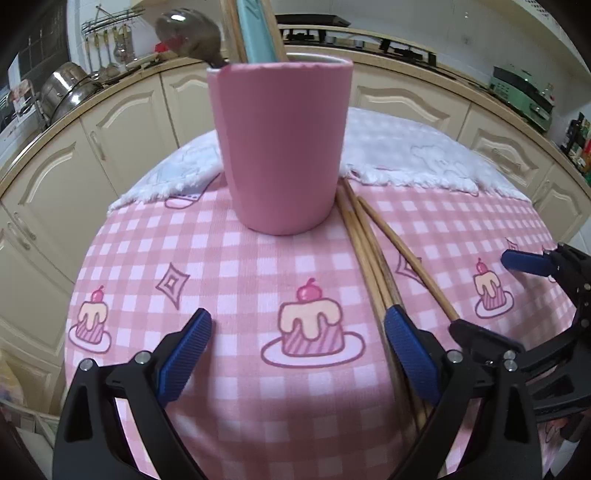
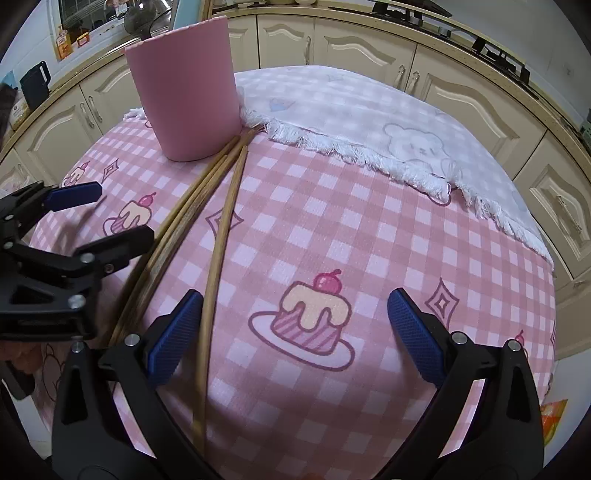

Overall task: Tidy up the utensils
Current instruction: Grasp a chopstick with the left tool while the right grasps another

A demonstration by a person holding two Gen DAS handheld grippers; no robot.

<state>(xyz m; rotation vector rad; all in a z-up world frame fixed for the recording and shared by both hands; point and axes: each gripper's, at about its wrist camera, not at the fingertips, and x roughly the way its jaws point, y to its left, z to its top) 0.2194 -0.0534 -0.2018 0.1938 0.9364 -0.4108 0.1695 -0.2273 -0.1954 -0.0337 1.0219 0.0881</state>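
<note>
While both tools hover low over the pink checked tablecloth [image 2: 332,221], the left gripper [image 1: 297,336] has its blue pads spread wide with nothing between them, and the right gripper [image 2: 295,317] is equally spread and empty. A pink cup [image 1: 282,147] stands upright toward the table's far edge, partly on the white fringed cloth [image 2: 369,122], holding a metal spoon [image 1: 188,35], a teal utensil [image 1: 255,29] and wooden sticks. Loose wooden chopsticks [image 2: 221,221] lie on the tablecloth, their far tips touching or just beside the cup's base, fanning toward the near edge.
</note>
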